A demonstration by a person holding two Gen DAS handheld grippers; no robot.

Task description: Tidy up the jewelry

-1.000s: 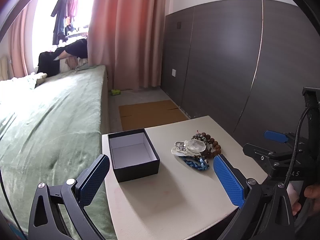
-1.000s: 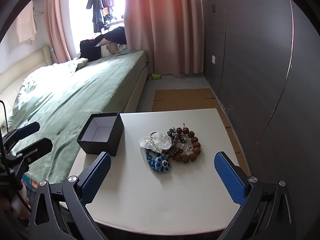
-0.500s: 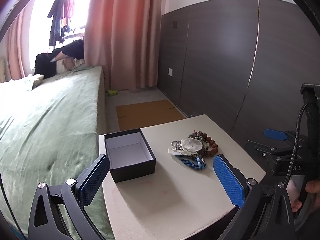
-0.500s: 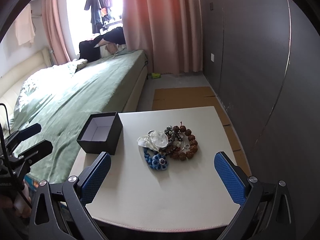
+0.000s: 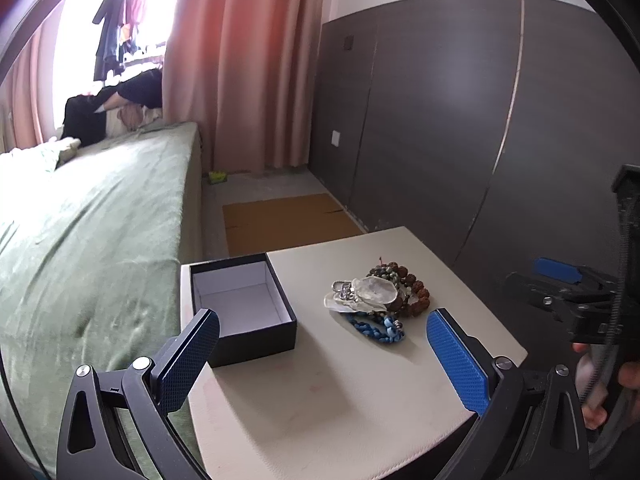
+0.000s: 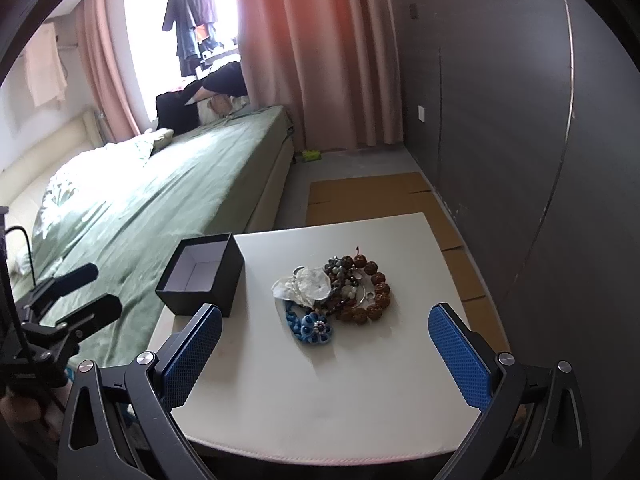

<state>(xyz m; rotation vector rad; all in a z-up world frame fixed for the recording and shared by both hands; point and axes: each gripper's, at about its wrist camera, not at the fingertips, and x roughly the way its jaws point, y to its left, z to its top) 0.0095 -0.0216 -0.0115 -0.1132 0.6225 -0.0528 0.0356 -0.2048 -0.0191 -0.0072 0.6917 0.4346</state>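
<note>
Jewelry [image 6: 334, 294] is heaped in one pile on a white table [image 6: 360, 400], well to the right of an open black box [image 6: 202, 280] whose white-lined interior is seen bare. Within the pile, a brown bead bracelet [image 6: 374, 294] is curled on the side farthest from the box, a pale translucent piece [image 6: 306, 286] is laid on the side nearest the box, and a blue flower piece [image 6: 312, 328] is set at the pile's near edge. The box is placed at the table corner next to a green-covered bed [image 5: 92, 232].

Both claws are held released above the near edge of the table, touching nothing: the left gripper [image 5: 320, 352] is spread wide, with the box seen just beyond its left finger, and the right gripper [image 6: 326, 354] is spread equally wide, framing the pile. Flattened cardboard [image 5: 288, 218] is laid on the floor beyond the box.
</note>
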